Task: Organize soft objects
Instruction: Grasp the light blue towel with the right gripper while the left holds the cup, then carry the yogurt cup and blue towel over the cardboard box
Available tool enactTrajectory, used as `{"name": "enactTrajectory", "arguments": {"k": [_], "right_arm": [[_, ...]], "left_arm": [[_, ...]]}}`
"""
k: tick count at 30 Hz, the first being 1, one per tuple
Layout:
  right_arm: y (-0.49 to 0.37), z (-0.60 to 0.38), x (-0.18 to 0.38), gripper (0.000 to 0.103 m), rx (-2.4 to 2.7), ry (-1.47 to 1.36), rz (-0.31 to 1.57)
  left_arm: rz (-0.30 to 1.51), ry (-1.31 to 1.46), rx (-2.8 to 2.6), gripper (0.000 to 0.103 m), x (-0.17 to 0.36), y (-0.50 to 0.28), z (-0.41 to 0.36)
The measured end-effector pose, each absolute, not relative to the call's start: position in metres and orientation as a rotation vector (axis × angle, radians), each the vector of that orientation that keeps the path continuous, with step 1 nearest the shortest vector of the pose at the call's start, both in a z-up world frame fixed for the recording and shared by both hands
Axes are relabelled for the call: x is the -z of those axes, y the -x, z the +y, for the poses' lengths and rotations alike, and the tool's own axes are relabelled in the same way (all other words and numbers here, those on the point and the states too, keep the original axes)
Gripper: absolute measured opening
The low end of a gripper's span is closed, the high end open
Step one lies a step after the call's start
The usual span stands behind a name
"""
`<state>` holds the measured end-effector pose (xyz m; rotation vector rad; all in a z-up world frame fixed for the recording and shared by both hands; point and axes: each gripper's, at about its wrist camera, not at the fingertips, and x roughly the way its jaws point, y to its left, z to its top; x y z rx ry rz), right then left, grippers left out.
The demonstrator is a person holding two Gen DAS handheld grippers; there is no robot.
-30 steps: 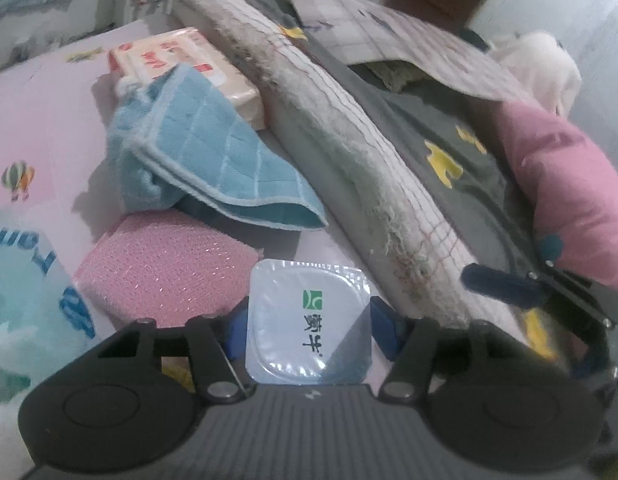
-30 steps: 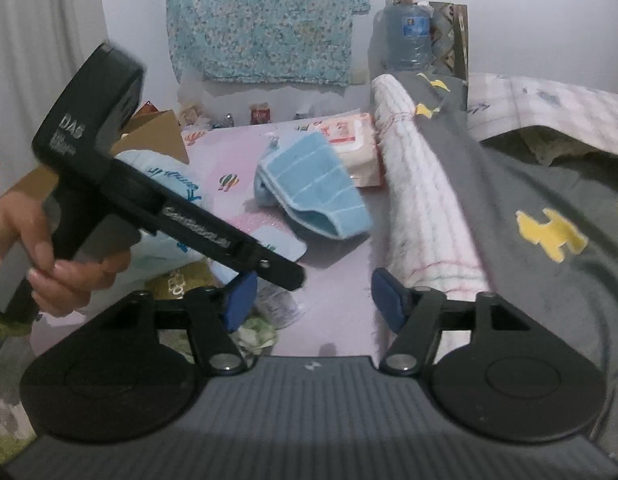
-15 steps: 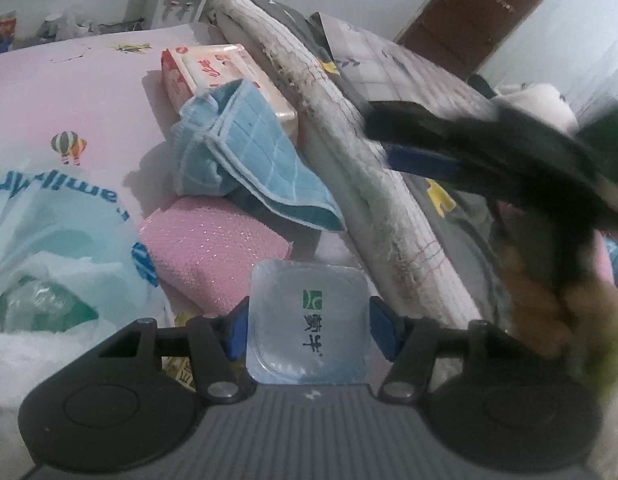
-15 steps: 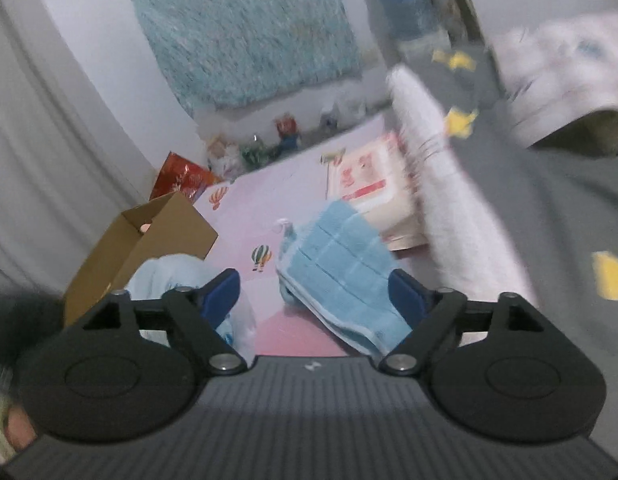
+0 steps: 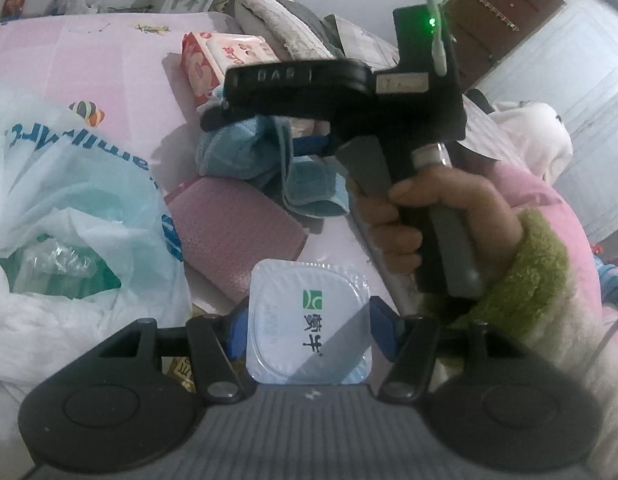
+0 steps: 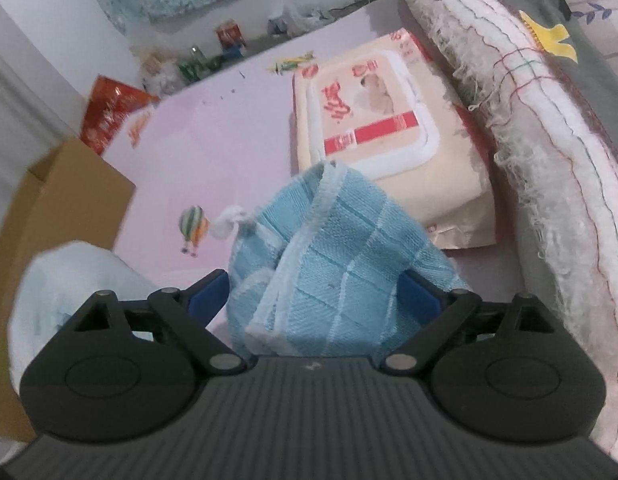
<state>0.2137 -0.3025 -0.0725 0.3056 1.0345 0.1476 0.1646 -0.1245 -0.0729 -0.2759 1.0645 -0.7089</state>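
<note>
Two grippers work over a pink printed bed sheet [image 6: 229,148] crowded with soft things. Largest is the rolled white quilt [image 6: 557,184] with frayed edges along the right, a grey cover with yellow shapes [image 6: 581,12] lying over it. A white plastic bag [image 5: 69,200] with blue lettering slumps at the left, and a brown cardboard box [image 6: 49,216] stands beyond the sheet's edge. A beige pack of wipes [image 6: 389,128] lies flat beside the quilt. A pink textured pad [image 5: 233,232] lies between the bag and the cloth.

The blue checked cloth [image 6: 329,280] sits bunched on the sheet, its far corner leaning against the wipes pack. The right gripper [image 6: 315,294] straddles it; its jaws have just been closing, with the cloth between them. The blue pads sit right at the cloth's sides, though whether they press it yet cannot be told. A hand [image 5: 429,216] in a fuzzy green cuff grips its handle.

The left gripper [image 5: 311,330] pinches a small sealed yogurt cup [image 5: 309,320], foil lid facing up, its blue pads against both sides.
</note>
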Motion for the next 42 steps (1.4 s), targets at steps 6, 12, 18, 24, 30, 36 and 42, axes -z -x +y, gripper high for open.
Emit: {"name": "enactTrajectory", "arguments": {"k": [6, 12, 18, 24, 30, 36, 42], "right_arm": [[-0.194, -0.331, 0.066, 0.024, -0.121, -0.403, 1.004], [-0.144, -0.365, 0.028, 0.021, -0.162, -0.547, 0.853], [-0.097, -0.388, -0.021, 0.021, -0.215, -0.628, 0.723], [-0.071, -0.373, -0.074, 0.021, -0.323, -0.629, 0.627], [-0.082, -0.311, -0.107, 0.021, -0.509, -0.616, 0.618], [-0.114, -0.229, -0.115, 0.021, -0.701, -0.638, 0.682], [-0.155, -0.148, -0.107, 0.021, -0.82, -0.7, 0.81]], "left_arm": [[1.049, 0.296, 0.71, 0.061, 0.072, -0.163, -0.122], [0.999, 0.347, 0.738, 0.061, 0.056, -0.158, -0.115], [0.955, 0.421, 0.779, 0.061, 0.026, -0.147, -0.106], [0.856, 0.476, 0.807, 0.061, -0.023, -0.129, -0.08], [0.713, 0.486, 0.714, 0.061, -0.073, -0.107, -0.015], [0.632, 0.473, 0.49, 0.061, -0.094, -0.1, 0.062], [0.693, 0.466, 0.275, 0.061, -0.069, -0.124, 0.12]]}}
